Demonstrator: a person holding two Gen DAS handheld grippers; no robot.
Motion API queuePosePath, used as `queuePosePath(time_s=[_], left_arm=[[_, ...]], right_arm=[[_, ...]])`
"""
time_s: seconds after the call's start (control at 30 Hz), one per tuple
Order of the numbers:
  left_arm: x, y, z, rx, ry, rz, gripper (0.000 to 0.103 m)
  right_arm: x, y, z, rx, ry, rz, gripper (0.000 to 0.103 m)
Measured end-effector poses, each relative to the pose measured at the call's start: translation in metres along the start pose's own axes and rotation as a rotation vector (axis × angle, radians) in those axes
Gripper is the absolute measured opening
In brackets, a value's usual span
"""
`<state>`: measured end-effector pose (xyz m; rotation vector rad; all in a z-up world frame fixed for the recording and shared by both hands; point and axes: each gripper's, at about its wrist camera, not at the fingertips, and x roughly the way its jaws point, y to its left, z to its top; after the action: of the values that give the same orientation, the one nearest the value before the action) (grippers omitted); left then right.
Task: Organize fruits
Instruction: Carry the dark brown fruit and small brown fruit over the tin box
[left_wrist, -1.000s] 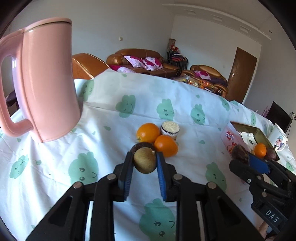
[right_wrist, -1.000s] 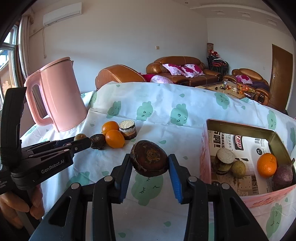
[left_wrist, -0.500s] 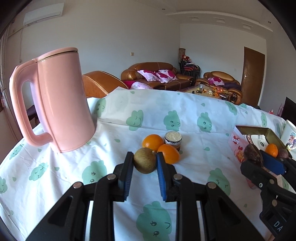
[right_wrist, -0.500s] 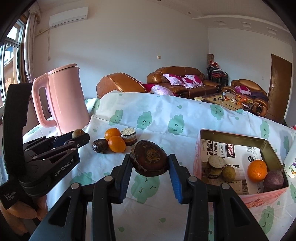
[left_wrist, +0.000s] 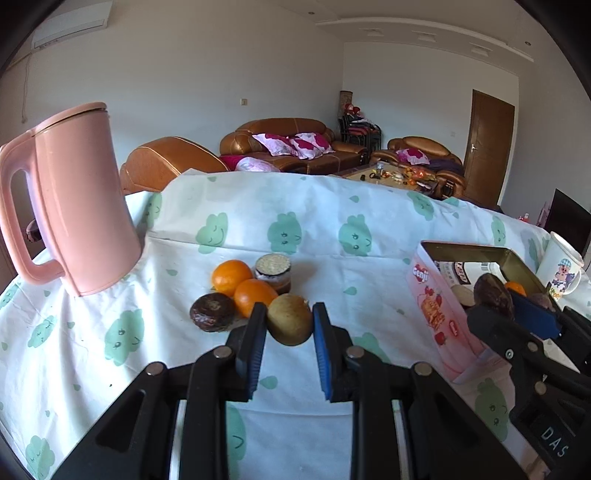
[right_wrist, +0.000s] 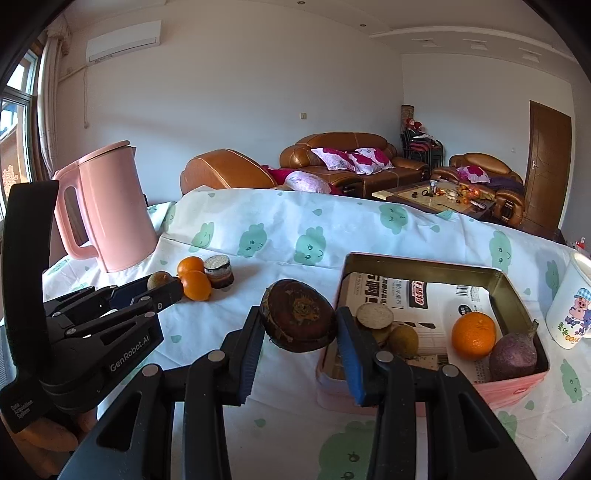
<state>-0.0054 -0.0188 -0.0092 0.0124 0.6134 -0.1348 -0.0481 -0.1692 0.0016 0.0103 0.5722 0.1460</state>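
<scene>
Left gripper (left_wrist: 289, 325) jaws hold a kiwi (left_wrist: 289, 324); right gripper (right_wrist: 298, 325) jaws hold a dark fruit (right_wrist: 297, 320) — it hides part of the pink box (right_wrist: 517, 387); pink kettle (left_wrist: 79, 206) beside oranges (left_wrist: 231, 273).

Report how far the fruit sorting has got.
Done: an orange, a purple fruit, a cut piece and a green-brown fruit already sit in the pink box.
In hand: the left tongs grip a kiwi-like fruit; the right tongs hold a dark brown fruit beside the box.
Left on the cloth: two oranges, a dark fruit and a cut slice.
</scene>
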Motion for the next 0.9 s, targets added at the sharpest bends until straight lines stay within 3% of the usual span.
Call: queuePosePath(time_s=[0.57,0.9], left_arm=[[-0.008,-0.099,0.024,0.143,-0.092,-0.124,0.026],[0.008,-0.156,0.034,0.171,-0.072,-0.212,0.026]], right_arm=[[-0.024,-0.103,0.009,0.133,-0.071,-0.178,0.042],[-0.033,-0.139,0.013,0.127,-0.103,-0.304,0.042]])
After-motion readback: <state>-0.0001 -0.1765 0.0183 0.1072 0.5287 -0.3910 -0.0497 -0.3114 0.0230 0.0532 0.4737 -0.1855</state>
